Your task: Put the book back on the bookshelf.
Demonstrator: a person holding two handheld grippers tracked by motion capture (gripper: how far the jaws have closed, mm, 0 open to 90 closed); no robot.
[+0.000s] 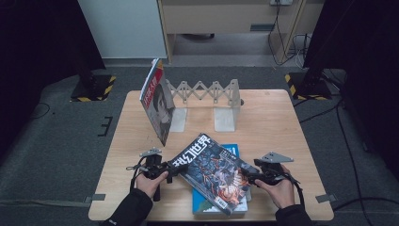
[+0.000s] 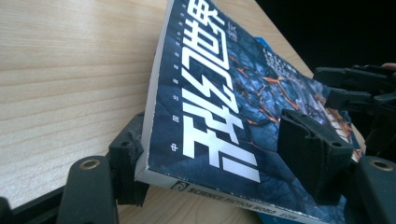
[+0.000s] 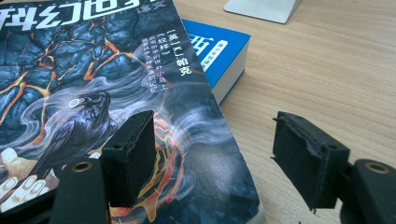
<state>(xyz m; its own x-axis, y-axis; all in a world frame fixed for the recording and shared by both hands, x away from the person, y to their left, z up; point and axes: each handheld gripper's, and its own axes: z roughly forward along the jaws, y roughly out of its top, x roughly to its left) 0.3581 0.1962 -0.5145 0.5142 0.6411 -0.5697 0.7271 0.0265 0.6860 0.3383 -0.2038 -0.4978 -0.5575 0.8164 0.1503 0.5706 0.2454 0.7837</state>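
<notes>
A dark blue magazine (image 1: pixel 211 172) with white lettering and a raven on its cover lies slanted on top of a blue book (image 1: pixel 229 149). My left gripper (image 1: pixel 173 168) is at the magazine's near left corner. In the left gripper view the magazine (image 2: pixel 224 93) sits between the jaws of that gripper (image 2: pixel 212 123), one jaw at the spine edge and the other over the cover, with a wide gap. My right gripper (image 1: pixel 249 178) is open at the magazine's right edge. There one jaw hovers over the cover (image 3: pixel 93 70) and the other over bare table beside it.
At the back of the wooden table (image 1: pixel 273 122) stands a white expanding book rack (image 1: pixel 207 92), and another magazine (image 1: pixel 157 101) leans against its left end. The blue book (image 3: pixel 215 51) pokes out from under the magazine toward the rack. Dark floor surrounds the table.
</notes>
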